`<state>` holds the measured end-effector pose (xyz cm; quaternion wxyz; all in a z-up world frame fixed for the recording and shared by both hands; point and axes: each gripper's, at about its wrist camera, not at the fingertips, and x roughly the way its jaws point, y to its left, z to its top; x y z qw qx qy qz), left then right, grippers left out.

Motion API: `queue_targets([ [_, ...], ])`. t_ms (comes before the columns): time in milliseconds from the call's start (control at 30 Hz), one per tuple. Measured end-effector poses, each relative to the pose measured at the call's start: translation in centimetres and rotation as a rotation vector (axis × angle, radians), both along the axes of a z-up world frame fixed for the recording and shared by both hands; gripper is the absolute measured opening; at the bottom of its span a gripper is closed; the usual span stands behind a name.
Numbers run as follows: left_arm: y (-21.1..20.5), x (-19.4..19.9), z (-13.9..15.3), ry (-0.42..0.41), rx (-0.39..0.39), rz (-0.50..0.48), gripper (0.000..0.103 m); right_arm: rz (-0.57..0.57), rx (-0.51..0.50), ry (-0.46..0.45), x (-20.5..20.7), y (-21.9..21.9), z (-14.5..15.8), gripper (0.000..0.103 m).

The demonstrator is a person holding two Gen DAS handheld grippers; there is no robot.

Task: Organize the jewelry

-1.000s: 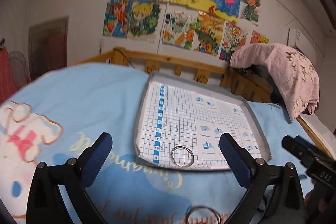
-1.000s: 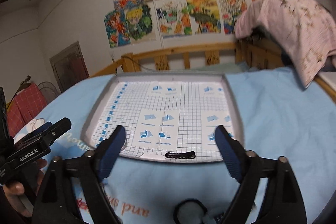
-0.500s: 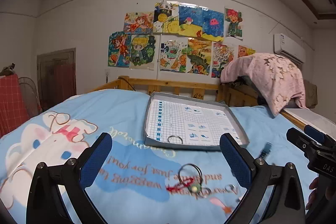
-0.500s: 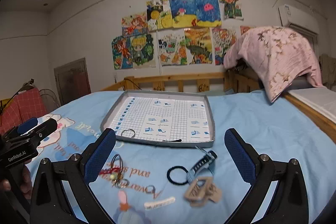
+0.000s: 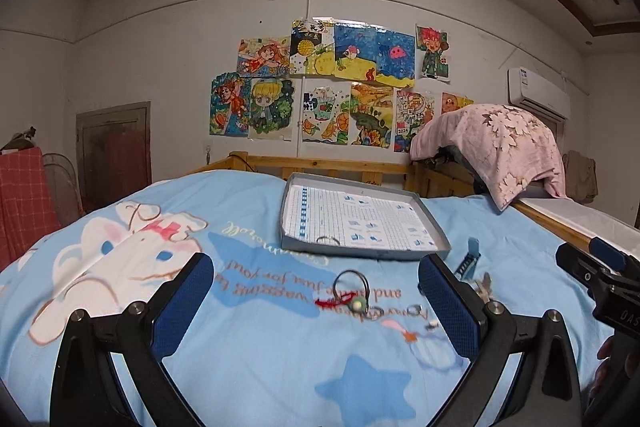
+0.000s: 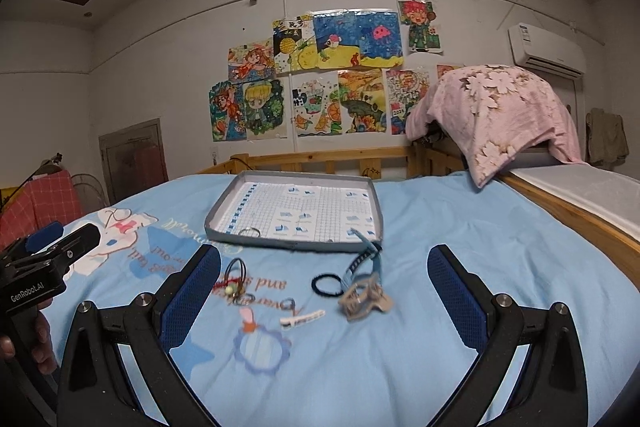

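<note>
Both claws hang above the light-blue cartoon-print bedspread (image 6: 460, 227), nothing between the fingers. Left gripper (image 5: 316, 301) w/ blue-padded fingers is spread wide, released. Right gripper (image 6: 324, 291) is the same, wide apart and holding nothing.

Landmark: shallow grey tray lined w/ blue-grid paper (image 6: 224, 215) (image 5: 285, 223), lying flat on the bedspread toward the wooden bed rail (image 6: 320, 159).

- Thin silver metal ring (image 6: 250, 232) (image 5: 328, 240) lies inside the tray, at its near edge, toward the left corner.
- Small dark item (image 6: 330, 239) also sits at the tray's near edge, further right; too small to tell what it is.
- Blue strap-like clip (image 6: 366, 259) (image 5: 469, 259) lies on the bedspread just outside the tray's near right corner, one end at or over the rim.
- Black elastic hair tie (image 6: 326, 285) lies in front of the tray, near the strap.
- Beige openwork hair claw (image 6: 364, 301) is just beside the hair tie, further from the tray.
- Dark cord loop w/ red thread and pale green bead (image 6: 232, 283) (image 5: 352, 291) lies in front of the tray's left part, well apart from it.
- Small silver ring (image 6: 289, 303) (image 5: 415, 307) and white flat hair clip (image 6: 302, 319) are furthest from the tray, near the gripper tips.

Behind the tray: colourful children's drawings (image 6: 320, 75) on the wall, pink floral cloth (image 6: 496, 111) draped to its right.
</note>
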<state>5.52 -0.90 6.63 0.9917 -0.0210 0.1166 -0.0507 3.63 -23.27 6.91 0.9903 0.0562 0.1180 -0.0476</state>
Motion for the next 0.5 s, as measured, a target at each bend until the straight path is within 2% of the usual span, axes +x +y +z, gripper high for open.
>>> queue_targets([
  [233,0.5,-3.1,-0.9,0.007,-0.006,0.006,0.103,-0.033,0.025,0.000,-4.1,0.0,-1.0,0.102],
  [500,0.5,-5.6,-1.4,-0.022,0.008,0.002,0.103,-0.049,0.014,-0.021,-6.5,0.2,-1.5,0.102],
])
